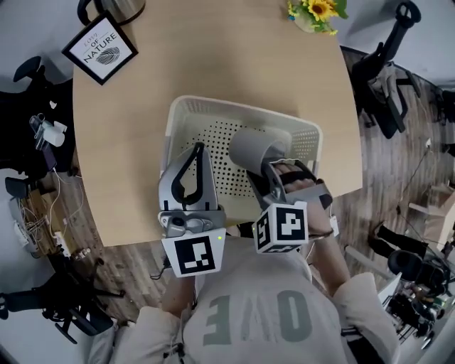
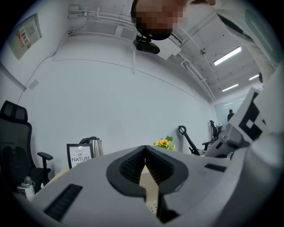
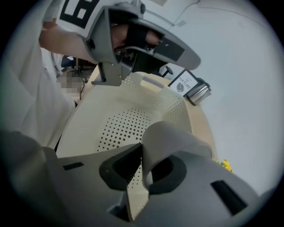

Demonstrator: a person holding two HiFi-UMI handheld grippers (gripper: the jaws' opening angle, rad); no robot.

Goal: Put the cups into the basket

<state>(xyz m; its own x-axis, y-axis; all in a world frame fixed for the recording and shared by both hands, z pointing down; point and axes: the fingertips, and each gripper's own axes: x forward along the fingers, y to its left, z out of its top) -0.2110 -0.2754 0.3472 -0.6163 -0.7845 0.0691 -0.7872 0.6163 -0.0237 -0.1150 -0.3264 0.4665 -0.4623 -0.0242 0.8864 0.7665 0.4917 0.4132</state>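
Note:
A cream perforated basket (image 1: 242, 108) stands on the round wooden table (image 1: 128, 142). My right gripper (image 1: 266, 168) is shut on the wall of a grey cup (image 1: 256, 149), which hangs tilted over the basket's right half. In the right gripper view the cup's (image 3: 177, 139) thin wall is pinched between the jaws (image 3: 143, 150), with the basket floor (image 3: 124, 124) below. My left gripper (image 1: 198, 148) hovers over the basket's left side, shut and empty. In the left gripper view its tips (image 2: 145, 150) meet, pointing level across the room.
A framed sign (image 1: 100, 48), a kettle (image 1: 114, 8) and sunflowers (image 1: 318, 13) stand at the table's far edge. Office chairs (image 1: 387, 78) surround the table, and cables lie on the floor at the left (image 1: 43, 213). The person's torso (image 1: 256, 320) is at the table's near edge.

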